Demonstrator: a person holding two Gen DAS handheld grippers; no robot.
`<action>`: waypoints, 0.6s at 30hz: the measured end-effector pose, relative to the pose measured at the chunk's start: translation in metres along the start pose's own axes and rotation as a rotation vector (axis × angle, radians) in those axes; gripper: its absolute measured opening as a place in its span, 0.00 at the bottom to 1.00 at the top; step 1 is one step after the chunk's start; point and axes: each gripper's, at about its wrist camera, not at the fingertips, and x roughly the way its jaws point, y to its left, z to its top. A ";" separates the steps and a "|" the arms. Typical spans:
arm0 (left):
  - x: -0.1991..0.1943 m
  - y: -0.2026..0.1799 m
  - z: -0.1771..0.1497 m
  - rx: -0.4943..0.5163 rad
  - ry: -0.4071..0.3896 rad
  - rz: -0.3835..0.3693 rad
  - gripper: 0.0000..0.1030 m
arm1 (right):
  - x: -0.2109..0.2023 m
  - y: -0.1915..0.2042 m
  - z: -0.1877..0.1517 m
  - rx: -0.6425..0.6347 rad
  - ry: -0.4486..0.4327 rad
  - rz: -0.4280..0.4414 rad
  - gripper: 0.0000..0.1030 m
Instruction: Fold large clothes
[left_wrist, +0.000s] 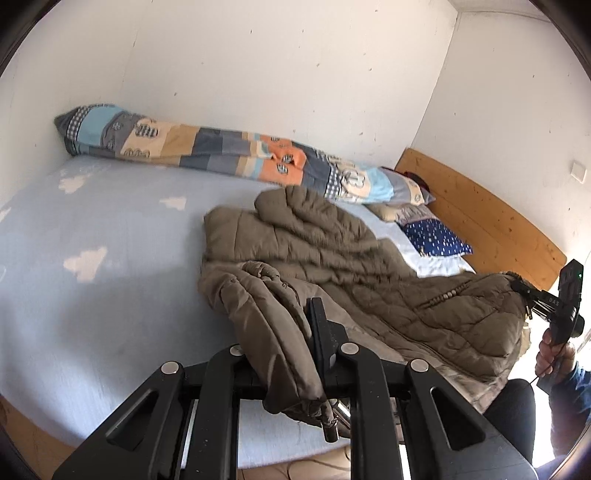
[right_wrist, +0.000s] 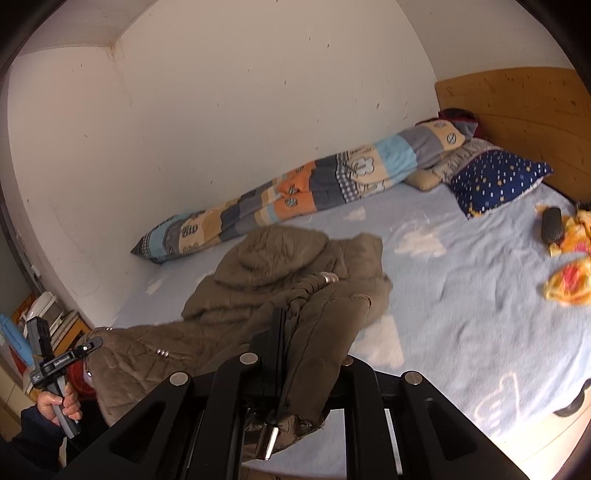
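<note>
Lying across the pale blue bed (left_wrist: 110, 221), the brown padded coat (left_wrist: 332, 251) stretches its long axis from the left gripper (left_wrist: 314, 314) to the right gripper (right_wrist: 282, 317) — hood end crumpled toward the wall, near the patchwork quilt roll (left_wrist: 221, 147). Each gripper's fingers are pressed together, pinching a bunched fold of the coat's near edge. Farther right lie a star-print navy pillow (right_wrist: 498, 181) and orange-yellow cloth (right_wrist: 569, 284) — well apart from the coat.
</note>
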 end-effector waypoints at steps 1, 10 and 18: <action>0.001 0.000 0.009 0.003 -0.013 0.002 0.16 | 0.004 0.000 0.009 0.002 -0.010 -0.002 0.10; 0.032 -0.002 0.078 0.018 -0.096 0.026 0.16 | 0.039 -0.002 0.066 0.021 -0.095 -0.037 0.11; 0.094 0.011 0.137 -0.072 -0.148 0.069 0.16 | 0.112 -0.008 0.116 0.040 -0.166 -0.096 0.11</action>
